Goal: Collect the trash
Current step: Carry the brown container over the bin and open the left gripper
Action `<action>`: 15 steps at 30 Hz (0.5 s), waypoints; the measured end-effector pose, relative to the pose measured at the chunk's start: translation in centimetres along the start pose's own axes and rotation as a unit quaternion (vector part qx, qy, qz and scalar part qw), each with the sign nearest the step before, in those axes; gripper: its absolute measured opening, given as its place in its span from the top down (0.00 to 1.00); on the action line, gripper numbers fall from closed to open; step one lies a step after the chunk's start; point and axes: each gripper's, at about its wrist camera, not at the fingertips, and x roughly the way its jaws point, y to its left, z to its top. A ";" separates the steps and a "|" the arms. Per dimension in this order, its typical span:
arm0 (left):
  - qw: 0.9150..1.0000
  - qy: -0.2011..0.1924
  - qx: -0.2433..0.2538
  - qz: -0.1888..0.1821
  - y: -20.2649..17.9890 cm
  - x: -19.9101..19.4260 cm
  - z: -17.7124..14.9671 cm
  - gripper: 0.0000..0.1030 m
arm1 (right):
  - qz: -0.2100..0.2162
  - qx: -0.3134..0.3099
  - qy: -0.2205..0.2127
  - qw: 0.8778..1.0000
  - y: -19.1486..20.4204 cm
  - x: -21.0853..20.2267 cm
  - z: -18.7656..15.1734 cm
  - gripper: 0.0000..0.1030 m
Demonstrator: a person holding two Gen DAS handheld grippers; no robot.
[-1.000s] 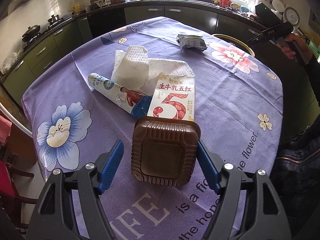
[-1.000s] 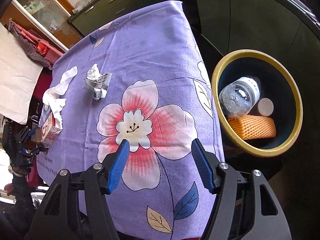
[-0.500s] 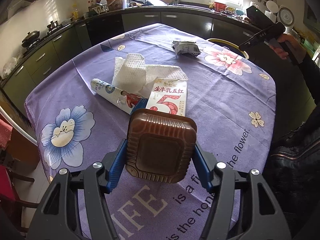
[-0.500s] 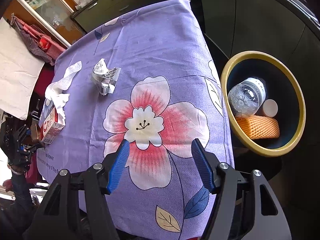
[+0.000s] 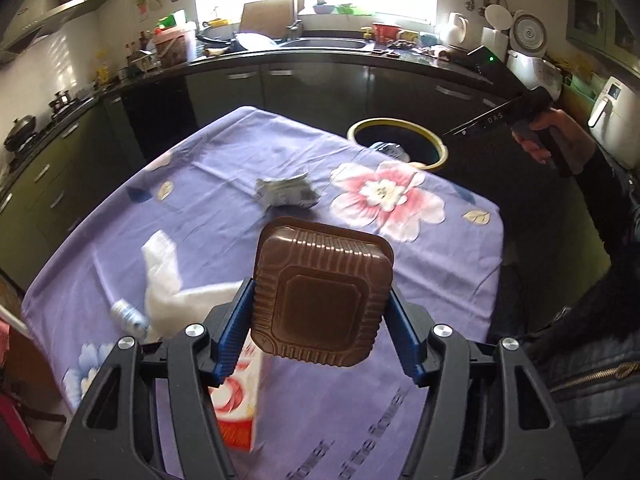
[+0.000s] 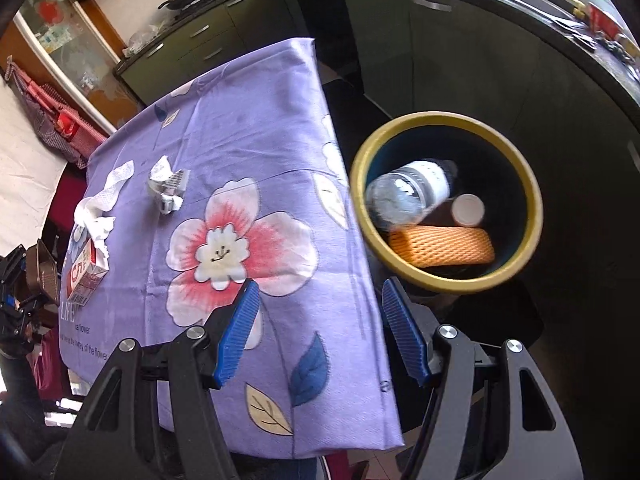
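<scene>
My left gripper [image 5: 320, 312] is shut on a brown plastic tray [image 5: 322, 292], held in the air above the purple flowered tablecloth [image 5: 432, 276]. Below it lie a red-and-white milk carton [image 5: 238, 404], a white paper towel [image 5: 168, 280] and a crumpled grey wrapper [image 5: 286, 190]. My right gripper [image 6: 320, 332] is open and empty over the table's edge, next to the yellow-rimmed bin [image 6: 444, 280]. The bin holds a clear bottle [image 6: 408, 192], an orange foam net [image 6: 440, 246] and a white cap [image 6: 467, 210]. The left gripper with the tray [image 6: 40, 266] shows at far left in the right wrist view.
Dark kitchen cabinets [image 5: 320, 88] and a cluttered counter run behind the table. A person's hand [image 5: 548, 136] holds the right gripper's handle at the right. The wrapper [image 6: 168, 188], towel [image 6: 100, 208] and carton [image 6: 86, 270] lie at the table's left in the right wrist view.
The left gripper closed on the brown tray and lifted it off the table, moving toward the bin. The right gripper shifted slightly toward the bin and stayed open.
</scene>
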 end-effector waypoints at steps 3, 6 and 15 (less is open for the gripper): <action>0.999 0.002 0.014 -0.046 -2.3 3.8 4.8 0.42 | -0.008 0.021 -0.013 1.000 -2.7 -1.3 -0.5 0.38; 0.995 0.007 0.038 -0.088 -4.3 8.1 10.0 0.42 | -0.006 0.038 -0.020 0.999 -5.1 -2.1 -1.2 0.38; 0.984 0.047 0.085 -0.147 -10.0 23.2 23.1 0.41 | -0.011 0.082 -0.029 0.996 -10.2 -3.8 -3.9 0.38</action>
